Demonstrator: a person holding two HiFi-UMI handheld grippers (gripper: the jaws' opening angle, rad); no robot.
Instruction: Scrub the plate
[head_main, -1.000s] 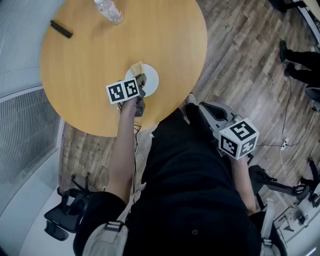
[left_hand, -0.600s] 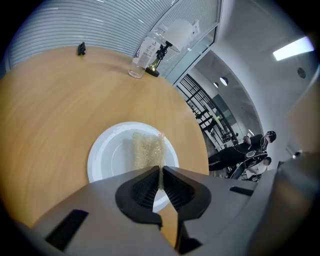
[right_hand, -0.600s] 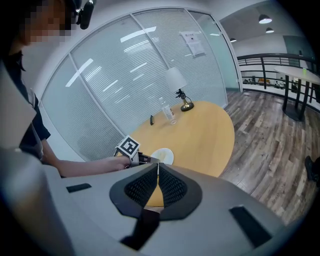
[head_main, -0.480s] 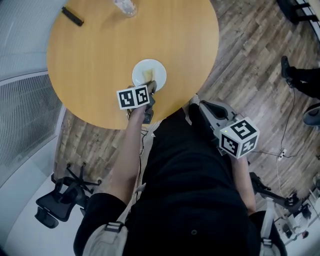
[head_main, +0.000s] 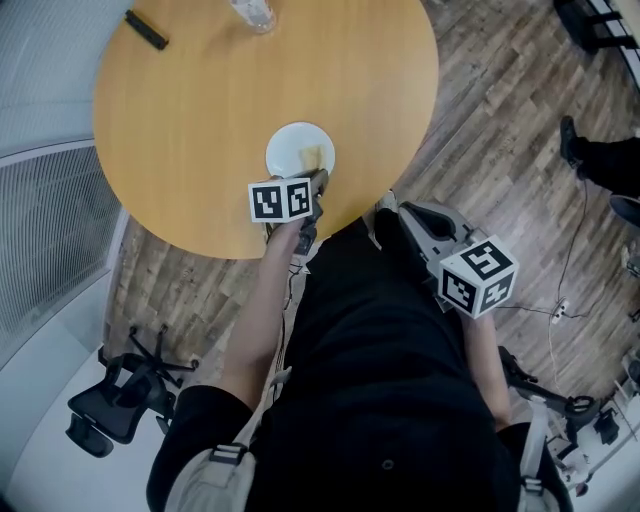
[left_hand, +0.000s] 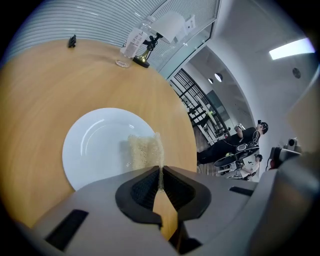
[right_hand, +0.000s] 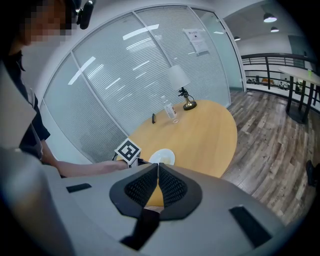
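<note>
A white plate (head_main: 288, 146) lies on the round wooden table (head_main: 200, 110), near its front edge. A pale yellow scrub pad (head_main: 313, 158) rests on the plate's near right part. My left gripper (head_main: 318, 182) is shut on the pad's edge just off the plate's rim. In the left gripper view the pad (left_hand: 144, 151) lies flat on the plate (left_hand: 95, 147) and its thin edge runs into my left gripper (left_hand: 160, 182). My right gripper (head_main: 408, 216) hangs off the table by the person's body. In its own view the right gripper (right_hand: 157, 181) is shut and holds nothing.
A clear water bottle (head_main: 251, 12) and a small black object (head_main: 147, 30) stand at the table's far side. A desk lamp (right_hand: 181, 86) is beyond them. A black office chair (head_main: 115, 405) sits on the floor at the lower left. A curved blind-covered glass wall (right_hand: 125, 75) backs the table.
My left gripper has drawn the pad across the plate from its far left part to its near right part. The right gripper has stayed put.
</note>
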